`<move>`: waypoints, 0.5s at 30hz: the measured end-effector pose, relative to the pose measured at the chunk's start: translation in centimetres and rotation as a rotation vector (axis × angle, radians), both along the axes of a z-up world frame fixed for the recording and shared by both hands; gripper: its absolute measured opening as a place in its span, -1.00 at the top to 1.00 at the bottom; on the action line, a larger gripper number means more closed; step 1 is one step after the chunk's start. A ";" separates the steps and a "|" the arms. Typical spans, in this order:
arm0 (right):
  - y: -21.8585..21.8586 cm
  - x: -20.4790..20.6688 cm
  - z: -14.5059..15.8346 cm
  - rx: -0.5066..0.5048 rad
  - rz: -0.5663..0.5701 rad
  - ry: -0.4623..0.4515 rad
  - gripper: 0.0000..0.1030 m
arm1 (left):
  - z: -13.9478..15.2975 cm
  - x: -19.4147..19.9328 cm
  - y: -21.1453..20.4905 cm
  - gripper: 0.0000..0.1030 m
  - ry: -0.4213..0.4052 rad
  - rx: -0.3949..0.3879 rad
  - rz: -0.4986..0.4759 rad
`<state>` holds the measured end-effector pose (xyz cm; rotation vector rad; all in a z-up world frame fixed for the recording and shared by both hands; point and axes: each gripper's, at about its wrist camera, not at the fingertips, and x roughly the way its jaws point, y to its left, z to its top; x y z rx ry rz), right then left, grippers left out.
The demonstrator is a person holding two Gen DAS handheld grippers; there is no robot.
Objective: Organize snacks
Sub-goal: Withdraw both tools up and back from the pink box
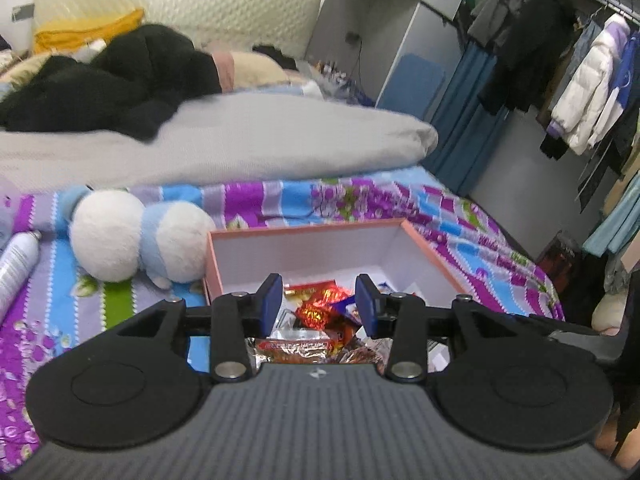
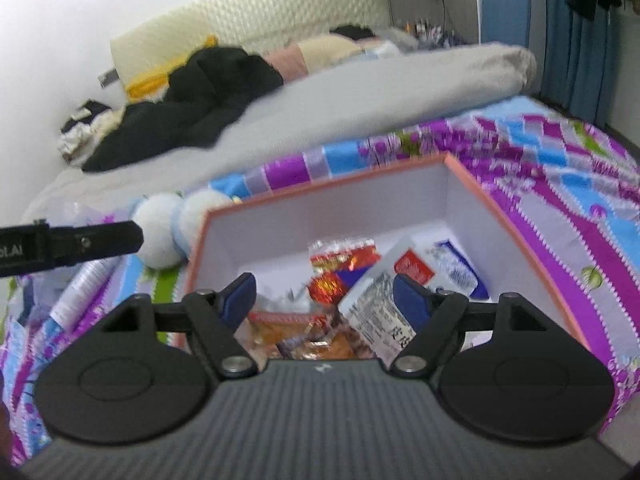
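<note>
Hovering over pink box [image 2: 460,168] on bedspread, both grippers seen empty, jaws apart. Snacks [image 2: 344,264] piled inside, at twelve o'clock below right gripper [image 2: 324,300]; left gripper [image 1: 318,304] equally near.

The left gripper [image 1: 318,300] hangs empty, jaws apart, above wrapped snacks [image 1: 320,312] in the pink-rimmed box [image 1: 304,232].

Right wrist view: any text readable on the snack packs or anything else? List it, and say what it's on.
"AI", cut off by the frame edge: on the black bar entering from the left.
White carton in the pink box: dense black print, too blurred to read.
Blue-and-white pouch: unreadable.
Red foil wrappers: unreadable.
</note>
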<state>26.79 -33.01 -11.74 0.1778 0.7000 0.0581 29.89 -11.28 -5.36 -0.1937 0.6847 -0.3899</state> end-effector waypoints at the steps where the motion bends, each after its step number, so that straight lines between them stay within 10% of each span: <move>1: 0.2 -0.5 0.7 0.000 -0.001 -0.016 -0.49 | 0.7 -0.7 0.4 0.11 -0.013 -0.001 0.004; 15: 2.9 -8.6 7.5 -0.008 0.017 -0.172 -0.49 | 7.4 -10.9 4.7 0.11 -0.135 -0.009 0.034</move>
